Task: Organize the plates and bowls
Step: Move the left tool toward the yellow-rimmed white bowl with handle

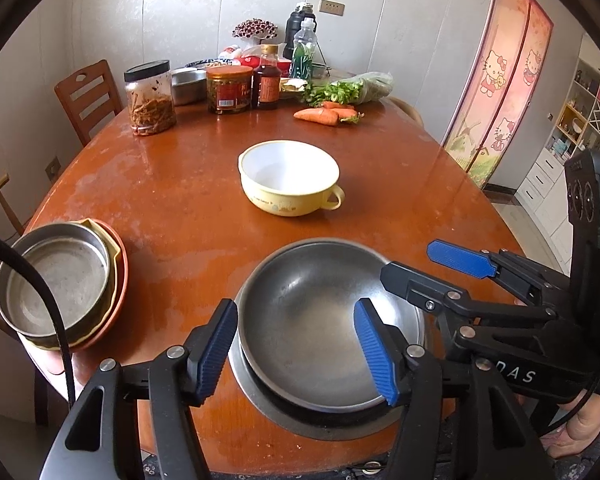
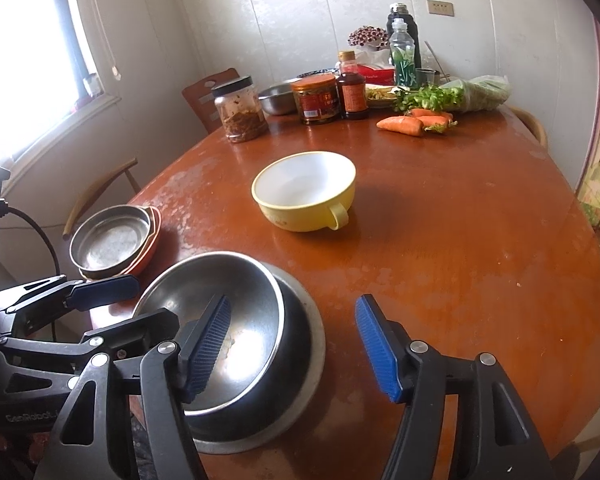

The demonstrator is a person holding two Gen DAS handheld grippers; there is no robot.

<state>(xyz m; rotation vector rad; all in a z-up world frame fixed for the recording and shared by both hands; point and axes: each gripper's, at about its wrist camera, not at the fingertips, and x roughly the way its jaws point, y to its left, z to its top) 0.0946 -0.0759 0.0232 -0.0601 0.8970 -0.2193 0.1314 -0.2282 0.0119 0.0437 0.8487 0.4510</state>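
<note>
Steel round bowl (image 1: 320,320) nests in a shallow metal dish (image 2: 304,380) on glossy wood; both ribbed-pad tools released

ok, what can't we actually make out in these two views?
- Dishes under the steel pan in the side stack: only rims show, both views.
- Plate beneath the steel bowl: mostly covered.
- Jar labels: too small.
- Table's near edge: blocked by left gripper.

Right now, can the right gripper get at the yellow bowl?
Probably yes. The right gripper is open and holds nothing, and only bare table lies between it and the yellow bowl, whose handle faces it.
</note>
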